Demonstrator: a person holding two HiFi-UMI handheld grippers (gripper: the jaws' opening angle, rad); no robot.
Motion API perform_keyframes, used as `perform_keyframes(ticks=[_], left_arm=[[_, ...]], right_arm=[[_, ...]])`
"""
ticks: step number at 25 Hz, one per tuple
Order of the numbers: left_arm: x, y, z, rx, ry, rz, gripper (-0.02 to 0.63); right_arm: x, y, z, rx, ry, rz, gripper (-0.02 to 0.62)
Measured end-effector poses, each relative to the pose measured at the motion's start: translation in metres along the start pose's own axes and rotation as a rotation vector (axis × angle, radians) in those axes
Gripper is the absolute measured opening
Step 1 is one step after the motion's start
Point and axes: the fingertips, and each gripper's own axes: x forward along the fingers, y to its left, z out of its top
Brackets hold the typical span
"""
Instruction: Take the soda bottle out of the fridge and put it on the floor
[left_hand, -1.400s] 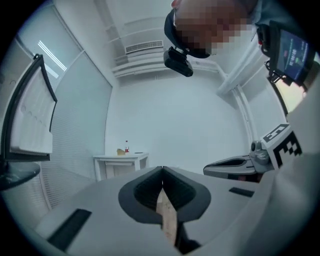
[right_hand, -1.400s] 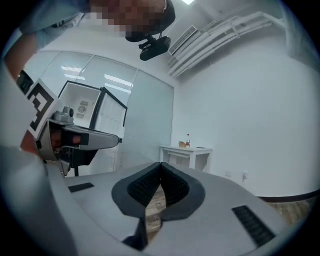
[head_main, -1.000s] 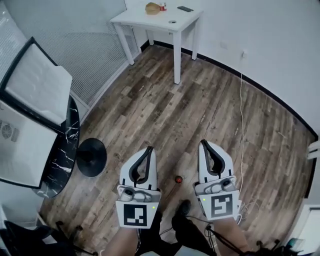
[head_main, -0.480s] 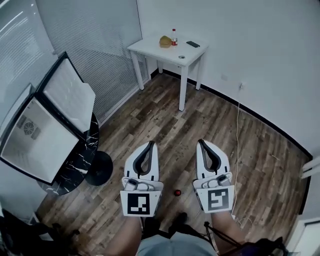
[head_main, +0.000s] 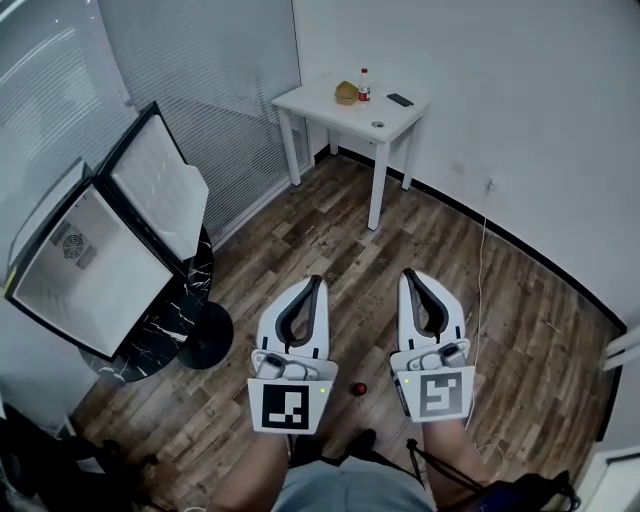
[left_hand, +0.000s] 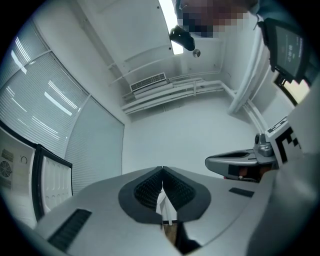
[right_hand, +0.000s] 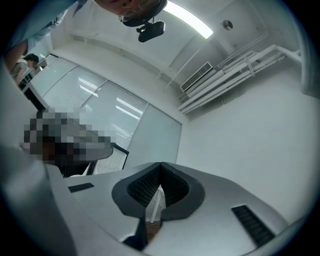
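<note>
Both tools are shut and hold nothing: the left gripper (head_main: 318, 280) and the right gripper (head_main: 408, 273) each have their jaws closed tip to tip, and each gripper view shows only a thin slit below the tips. The two are held side by side with a clear gap between them, pointing the same way.

Ahead of both, bare wooden floor (head_main: 420, 240) runs open up to a white table (head_main: 320, 105). The table's near leg (head_main: 376, 185) stands roughly on the line between the two grippers.

To the left of the left gripper the room is tight. An open fridge (head_main: 75, 275) has its door (head_main: 160, 180) swung out, and it sits on a black marble round table (head_main: 190, 290). That table's dark disc foot (head_main: 212, 335) lies near the left gripper's left flank.

To the right of the right gripper the floor is open as far as the dark skirting (head_main: 545, 265) of the white wall. A thin cable (head_main: 481, 270) drops from a wall socket (head_main: 490, 185) and trails along the boards just beside that gripper. A small red thing (head_main: 357, 389) lies on the floor between the two grippers, back near their marker cubes.

The soda bottle (head_main: 363, 85) stands upright on the far part of the white table. It is well apart from both grippers, straight ahead and between their lines, a little nearer the right one's. A tan lump (head_main: 346, 92) sits just to its left and a dark flat device (head_main: 399, 99) to its right
</note>
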Motion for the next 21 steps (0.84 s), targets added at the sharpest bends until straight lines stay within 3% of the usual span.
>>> perform_keyframes(ticks=[21], left_arm=[[-0.0101, -0.0089, 0.0065, 0.050, 0.002, -0.010, 0.017]], right_arm=[[-0.0102, 0.0057, 0.0039, 0.029, -0.013, -0.006, 0.012]])
